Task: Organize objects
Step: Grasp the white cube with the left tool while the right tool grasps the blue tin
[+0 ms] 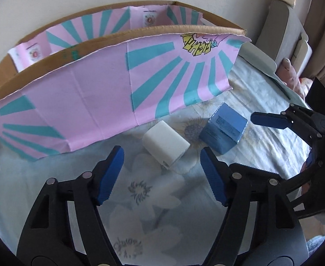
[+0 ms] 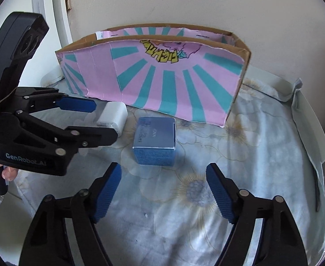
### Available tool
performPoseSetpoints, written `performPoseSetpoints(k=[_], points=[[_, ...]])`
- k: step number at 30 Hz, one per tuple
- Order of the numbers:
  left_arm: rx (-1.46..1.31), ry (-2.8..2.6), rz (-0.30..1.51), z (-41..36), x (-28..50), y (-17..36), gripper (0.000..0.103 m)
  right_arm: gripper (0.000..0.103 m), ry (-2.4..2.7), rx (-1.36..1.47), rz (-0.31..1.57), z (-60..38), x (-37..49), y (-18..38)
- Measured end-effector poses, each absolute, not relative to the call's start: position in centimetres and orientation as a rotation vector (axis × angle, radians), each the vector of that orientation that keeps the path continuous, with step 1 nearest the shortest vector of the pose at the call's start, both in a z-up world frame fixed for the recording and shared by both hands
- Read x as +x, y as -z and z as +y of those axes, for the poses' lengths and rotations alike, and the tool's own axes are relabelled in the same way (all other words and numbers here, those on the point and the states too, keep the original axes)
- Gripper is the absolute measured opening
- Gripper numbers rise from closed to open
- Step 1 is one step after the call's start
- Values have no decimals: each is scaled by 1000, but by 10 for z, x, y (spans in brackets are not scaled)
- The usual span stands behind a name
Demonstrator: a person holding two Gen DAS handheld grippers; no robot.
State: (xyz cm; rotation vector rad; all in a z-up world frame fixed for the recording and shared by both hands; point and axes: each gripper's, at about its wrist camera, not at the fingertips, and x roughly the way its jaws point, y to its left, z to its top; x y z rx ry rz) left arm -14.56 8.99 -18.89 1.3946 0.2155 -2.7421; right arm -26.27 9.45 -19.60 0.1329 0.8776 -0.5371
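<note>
A white charger block (image 1: 165, 147) and a blue cube box (image 1: 223, 129) lie side by side on a floral sheet, in front of a cardboard box (image 1: 100, 82) wrapped in pink and teal paper. My left gripper (image 1: 162, 155) is open and empty, its fingertips just short of the white block. In the right wrist view the blue box (image 2: 155, 140) sits ahead of my open, empty right gripper (image 2: 163, 173), with the white block (image 2: 113, 116) to its left and the left gripper (image 2: 102, 122) around it. The right gripper's fingers (image 1: 271, 120) show at right in the left wrist view.
The cardboard box (image 2: 162, 84) stands open-topped against a pale wall. The sheet (image 2: 251, 155) covers a table whose edge curves at right. A grey chair (image 1: 282, 31) stands at the far right.
</note>
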Motion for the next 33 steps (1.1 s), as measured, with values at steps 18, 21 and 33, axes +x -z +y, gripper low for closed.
performPoseSetpoints(k=[18, 21, 33], points=[[1401, 2763, 232, 89, -161, 195, 42, 36, 461, 151, 884, 79, -239, 192], [1396, 2757, 218, 91, -161, 195, 41, 35, 466, 168, 878, 78, -240, 191], [1334, 2733, 305, 91, -141, 162, 41, 34, 490, 199, 861, 86, -248, 160]])
